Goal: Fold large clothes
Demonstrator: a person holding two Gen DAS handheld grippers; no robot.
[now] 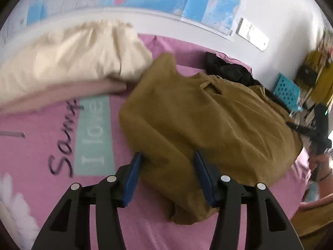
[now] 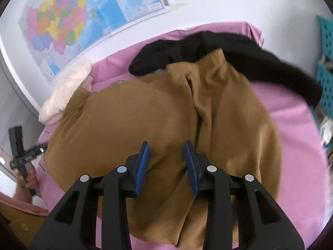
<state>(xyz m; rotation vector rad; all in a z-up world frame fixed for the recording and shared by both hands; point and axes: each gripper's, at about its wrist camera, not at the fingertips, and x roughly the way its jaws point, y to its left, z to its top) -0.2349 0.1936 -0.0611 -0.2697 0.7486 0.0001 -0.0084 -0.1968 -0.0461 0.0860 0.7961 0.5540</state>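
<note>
A large mustard-brown garment (image 1: 208,114) (image 2: 145,114) lies rumpled and partly folded on the pink bedsheet (image 1: 41,145) (image 2: 291,135). My left gripper (image 1: 167,154) hovers over the garment's near left edge. Its blue pads stand apart and grip nothing. My right gripper (image 2: 166,143) hangs above the garment's near middle, jaws narrowly apart with cloth below them but not pinched. In the right wrist view the left gripper's black body (image 2: 20,152) shows at the far left, held in a hand (image 2: 31,179).
A black garment (image 1: 229,68) (image 2: 208,48) lies bunched behind the brown one. A cream pillow (image 1: 72,56) (image 2: 66,87) sits at the bed's back left, against a wall with a map (image 2: 62,25). A teal perforated basket (image 1: 286,89) (image 2: 326,73) stands off the bed's right side.
</note>
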